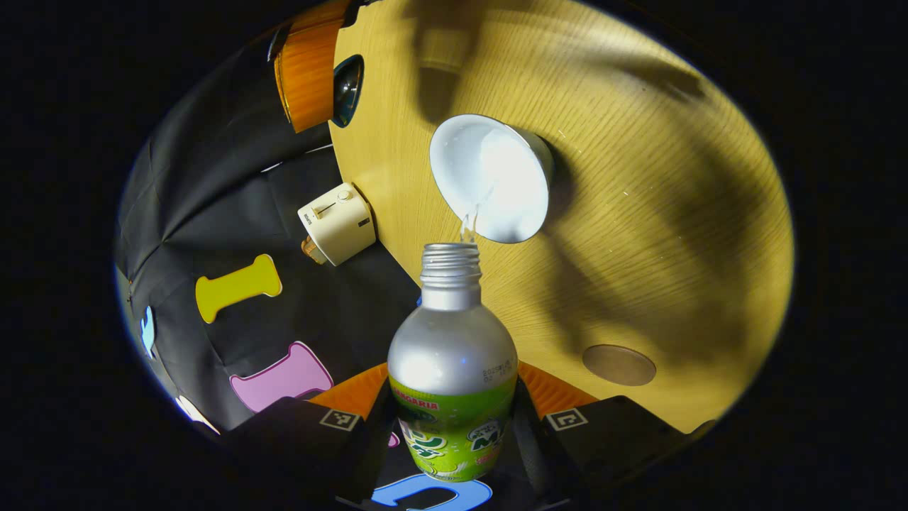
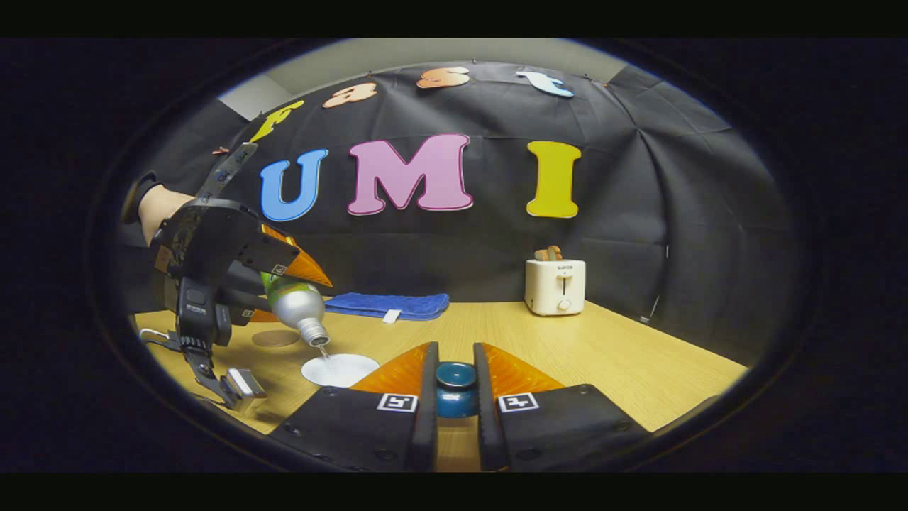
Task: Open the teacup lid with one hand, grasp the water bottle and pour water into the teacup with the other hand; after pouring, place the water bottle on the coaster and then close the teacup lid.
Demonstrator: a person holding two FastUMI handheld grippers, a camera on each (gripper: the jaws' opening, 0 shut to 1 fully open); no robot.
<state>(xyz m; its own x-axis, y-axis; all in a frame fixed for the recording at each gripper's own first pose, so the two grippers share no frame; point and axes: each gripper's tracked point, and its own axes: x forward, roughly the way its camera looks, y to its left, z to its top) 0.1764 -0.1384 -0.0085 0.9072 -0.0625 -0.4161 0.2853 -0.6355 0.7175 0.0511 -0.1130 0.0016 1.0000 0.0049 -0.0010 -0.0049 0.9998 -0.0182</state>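
Wooden table [image 2: 603,362]; toaster [image 2: 555,286], blue cloth [image 2: 386,304] by wall.

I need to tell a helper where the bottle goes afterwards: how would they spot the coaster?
Start at the wooden table and find the white teacup being filled. The coaster lies flat on the wood beside it: a small brown disc, the only round thing there that is dark and flat.

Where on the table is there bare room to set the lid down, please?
The widest bare patch lies between the toaster and the table's right edge. The left side is crowded: cup, coaster, blue cloth, and the pouring bottle overhead.
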